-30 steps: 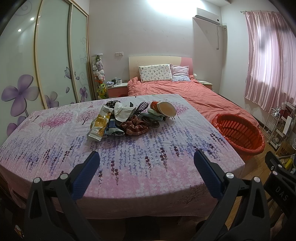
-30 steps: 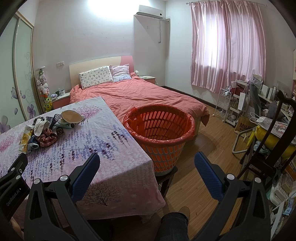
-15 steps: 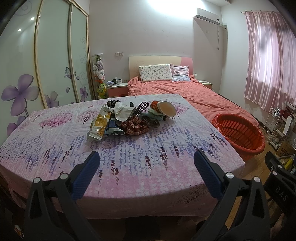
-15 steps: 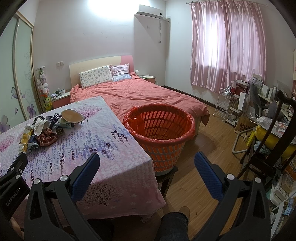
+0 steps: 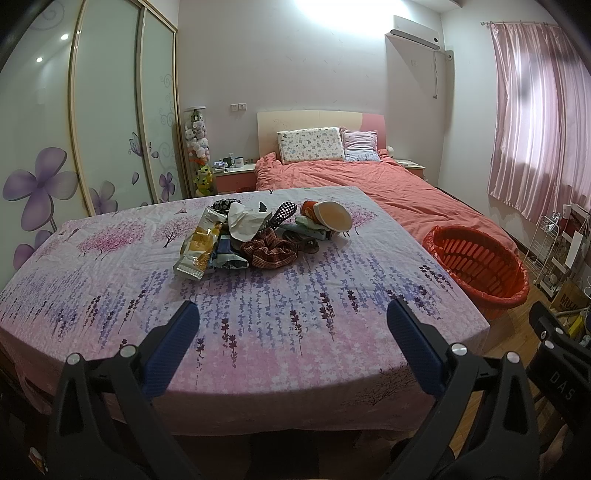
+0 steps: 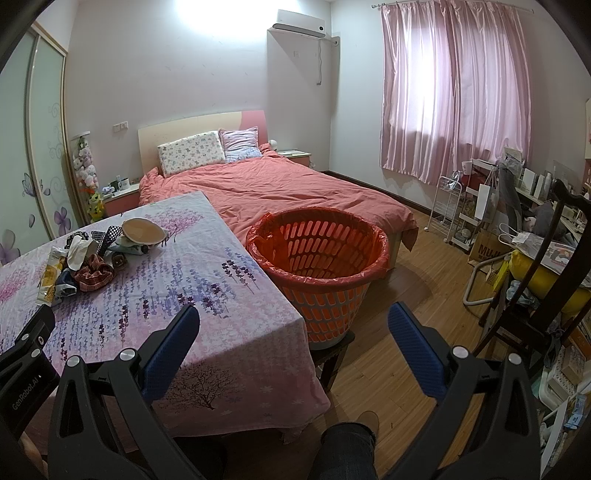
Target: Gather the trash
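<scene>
Left claw [image 5: 291, 332] spread, empty | right claw [image 6: 293, 334] spread, empty | trash pile [image 5: 258, 236] mid-bench [image 5: 332, 314], basket [image 6: 317, 254] beside | wrappers likely light, crinkly, slippery — pinch an edge fold.

We see a bedroom with pale walls [image 6: 207, 74] and a bright light up high. A bed [image 6: 288, 192] with a red cover and two pillows [image 5: 325, 144] stands against the far wall. Pink curtains [image 6: 454, 92] hang over the window and glow with daylight. An air conditioner [image 6: 298, 25] sits near the ceiling. On the left we see big sliding doors [image 5: 103, 110] with purple flowers. The floor [image 6: 402, 295] is brown wood. A white rack [image 6: 448, 206] stands under the curtains.
</scene>
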The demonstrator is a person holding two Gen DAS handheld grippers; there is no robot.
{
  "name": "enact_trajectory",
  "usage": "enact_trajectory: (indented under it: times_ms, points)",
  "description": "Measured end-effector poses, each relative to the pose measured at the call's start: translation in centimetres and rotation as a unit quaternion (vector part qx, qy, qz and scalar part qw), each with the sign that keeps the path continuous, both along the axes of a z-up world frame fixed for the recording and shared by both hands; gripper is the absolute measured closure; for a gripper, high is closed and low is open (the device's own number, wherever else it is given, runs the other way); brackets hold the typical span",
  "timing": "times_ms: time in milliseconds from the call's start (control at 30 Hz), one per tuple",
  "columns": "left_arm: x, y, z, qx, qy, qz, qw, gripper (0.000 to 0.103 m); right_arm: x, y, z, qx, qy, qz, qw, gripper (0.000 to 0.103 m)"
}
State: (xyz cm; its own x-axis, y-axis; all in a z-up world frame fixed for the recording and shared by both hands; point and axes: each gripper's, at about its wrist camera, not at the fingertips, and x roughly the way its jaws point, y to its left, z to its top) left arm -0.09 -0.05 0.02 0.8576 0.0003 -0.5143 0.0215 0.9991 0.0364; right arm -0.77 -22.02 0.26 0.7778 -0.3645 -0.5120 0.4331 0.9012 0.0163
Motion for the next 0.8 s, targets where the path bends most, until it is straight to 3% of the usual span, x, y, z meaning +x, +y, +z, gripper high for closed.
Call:
enact_trajectory:
  times_ms: [467, 800]
  points:
    - [0.9, 0.3, -0.3, 0.004, 0.006, 0.009, 0.9999, 0.004, 0.5, -0.5, -0.9, -0.003, 0.003, -0.001, 1.000, 0.002]
    - [7.7, 6.6, -1.5, -0.007, 0.034, 0.056, 0.9978, 0.004, 4.3, 1.1, -1.4, 0.012, 0.021, 0.042, 0.999, 0.002]
